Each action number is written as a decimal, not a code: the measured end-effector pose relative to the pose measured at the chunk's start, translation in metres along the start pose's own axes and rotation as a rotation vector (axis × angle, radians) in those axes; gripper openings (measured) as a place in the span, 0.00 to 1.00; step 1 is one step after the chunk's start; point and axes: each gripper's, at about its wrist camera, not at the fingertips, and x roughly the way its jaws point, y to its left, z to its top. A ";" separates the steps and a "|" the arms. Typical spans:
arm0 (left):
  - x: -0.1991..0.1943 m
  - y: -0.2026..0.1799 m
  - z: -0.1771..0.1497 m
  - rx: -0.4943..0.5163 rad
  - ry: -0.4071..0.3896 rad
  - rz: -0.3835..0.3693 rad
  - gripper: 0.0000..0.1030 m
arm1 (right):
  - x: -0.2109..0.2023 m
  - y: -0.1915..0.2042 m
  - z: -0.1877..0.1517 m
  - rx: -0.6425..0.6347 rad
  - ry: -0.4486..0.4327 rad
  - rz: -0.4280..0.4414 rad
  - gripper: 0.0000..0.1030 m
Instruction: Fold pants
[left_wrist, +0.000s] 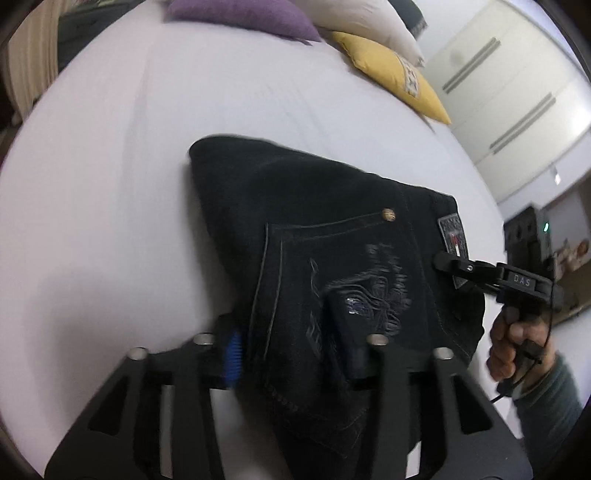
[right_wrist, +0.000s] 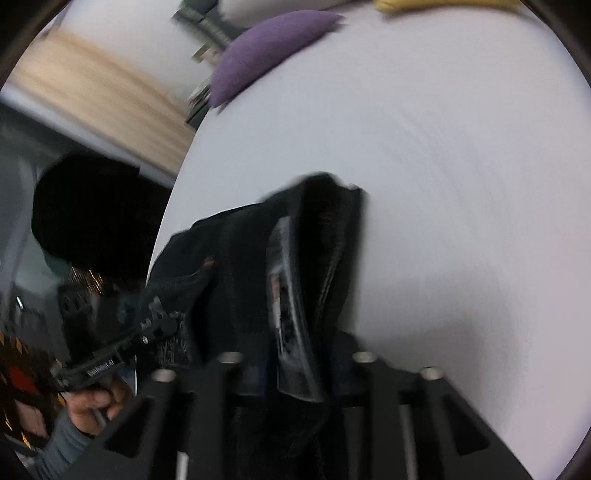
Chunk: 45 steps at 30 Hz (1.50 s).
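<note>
I'm pinching the folded black pants (left_wrist: 317, 266) in both grippers — left gripper (left_wrist: 295, 343) and right gripper (right_wrist: 295, 354) closed on fabric — above the white bed (left_wrist: 110, 184).

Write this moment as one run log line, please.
left tongs: shut on black pants | right tongs: shut on waistband | pants: folded, on white bed

Left gripper (left_wrist: 295, 343): matte black slotted linkage arms, silver pin heads, a blue ribbed pad (left_wrist: 233, 354) on one finger; right gripper (left_wrist: 441, 261) — black, stamped "DAS", thin black cable trailing below; right hand (left_wrist: 511, 345) bare-skinned, grey-green sleeve (left_wrist: 550, 402); left hand (right_wrist: 94, 404) — bare too, grey cuff.
</note>
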 end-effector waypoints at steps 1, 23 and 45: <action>-0.003 0.006 -0.003 -0.011 -0.015 -0.027 0.43 | -0.005 -0.008 -0.004 0.026 -0.022 0.045 0.39; -0.305 -0.225 -0.208 0.405 -0.874 0.645 1.00 | -0.253 0.245 -0.208 -0.544 -0.831 -0.362 1.00; -0.295 -0.216 -0.291 0.130 -0.425 0.537 1.00 | -0.252 0.271 -0.308 -0.349 -0.551 -0.512 1.00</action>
